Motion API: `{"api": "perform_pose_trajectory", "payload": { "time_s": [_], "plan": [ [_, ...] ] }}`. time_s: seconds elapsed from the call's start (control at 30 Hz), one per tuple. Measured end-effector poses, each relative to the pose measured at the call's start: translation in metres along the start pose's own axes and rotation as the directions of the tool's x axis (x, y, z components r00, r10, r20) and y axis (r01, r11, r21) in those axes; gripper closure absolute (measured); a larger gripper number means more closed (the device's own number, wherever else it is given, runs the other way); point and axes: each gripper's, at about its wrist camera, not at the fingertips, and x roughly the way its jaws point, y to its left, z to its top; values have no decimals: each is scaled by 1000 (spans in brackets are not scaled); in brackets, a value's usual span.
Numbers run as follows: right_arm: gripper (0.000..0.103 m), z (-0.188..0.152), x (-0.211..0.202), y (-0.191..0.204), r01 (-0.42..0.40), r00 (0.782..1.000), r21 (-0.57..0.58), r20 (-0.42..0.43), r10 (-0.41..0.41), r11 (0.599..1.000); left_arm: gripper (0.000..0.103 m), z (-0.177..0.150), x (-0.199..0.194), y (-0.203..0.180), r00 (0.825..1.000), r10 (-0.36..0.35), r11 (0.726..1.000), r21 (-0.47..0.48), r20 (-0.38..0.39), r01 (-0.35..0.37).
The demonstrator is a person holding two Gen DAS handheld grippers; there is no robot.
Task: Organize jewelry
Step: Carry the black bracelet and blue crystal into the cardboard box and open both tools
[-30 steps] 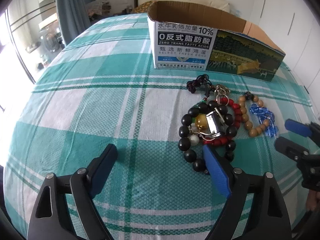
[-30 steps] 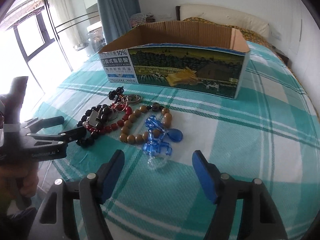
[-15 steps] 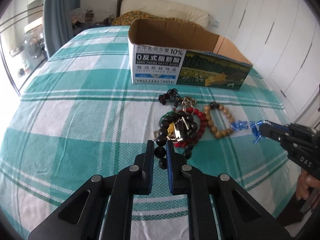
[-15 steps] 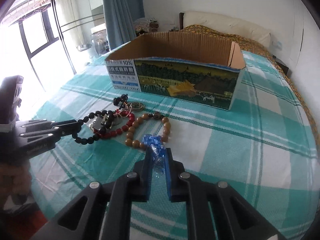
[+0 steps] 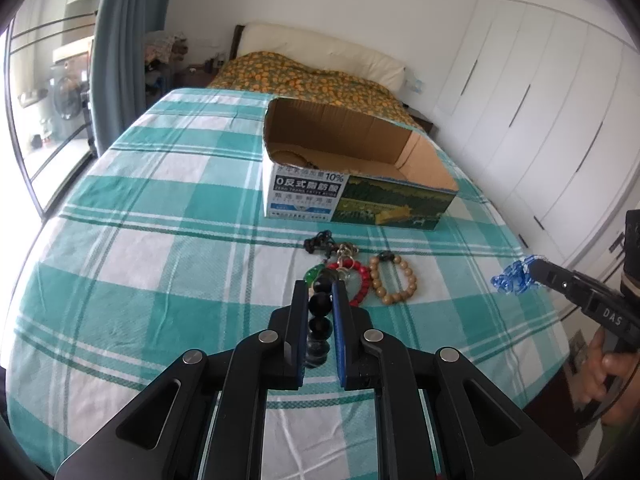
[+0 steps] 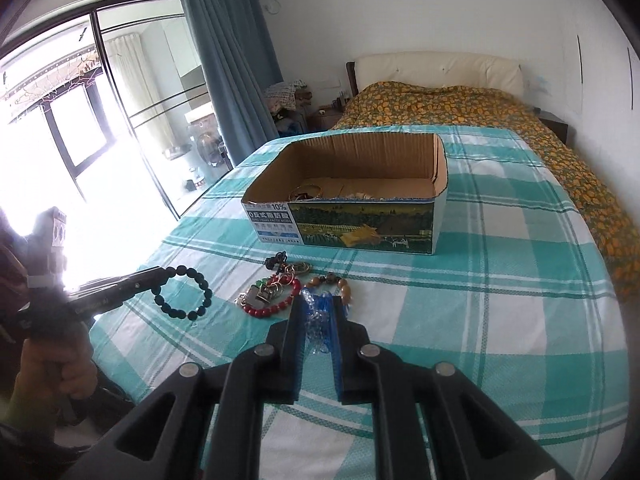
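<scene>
My left gripper (image 5: 318, 285) is shut on a black bead bracelet (image 5: 319, 305), which hangs clear of the bed; from the right wrist the same bracelet (image 6: 185, 293) dangles as a ring from the left gripper (image 6: 162, 275). My right gripper (image 6: 318, 300) is shut on a blue crystal bracelet (image 6: 315, 317), seen from the left wrist as a blue clump (image 5: 511, 281) at the right gripper's (image 5: 534, 269) tip. On the checked bedspread lie a red bead bracelet (image 5: 361, 280) and a wooden bead bracelet (image 5: 394, 285). An open cardboard box (image 6: 360, 232) stands behind them.
A black cord knot with key rings (image 6: 285, 264) and a green charm (image 5: 313, 273) lie with the red bracelet. The box (image 5: 304, 196) holds some jewelry in its left corner. An orange patterned quilt (image 6: 460, 108) covers the bed's far end; wardrobes (image 5: 540, 120) stand to the right.
Both grippers went from open over the pile to shut on their bracelets. They then rose, lifting the black and the blue bracelet off the bedspread and apart from the pile.
</scene>
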Motion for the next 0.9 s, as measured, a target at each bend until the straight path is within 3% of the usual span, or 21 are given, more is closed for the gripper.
{"api": "perform_pose_trajectory", "payload": {
  "time_s": [0.9],
  "plan": [
    [92,8,-19,31,-46,999,-45,26,47,998,94,9,-15,-9,1000,-17,999,37,20,16]
  ]
}}
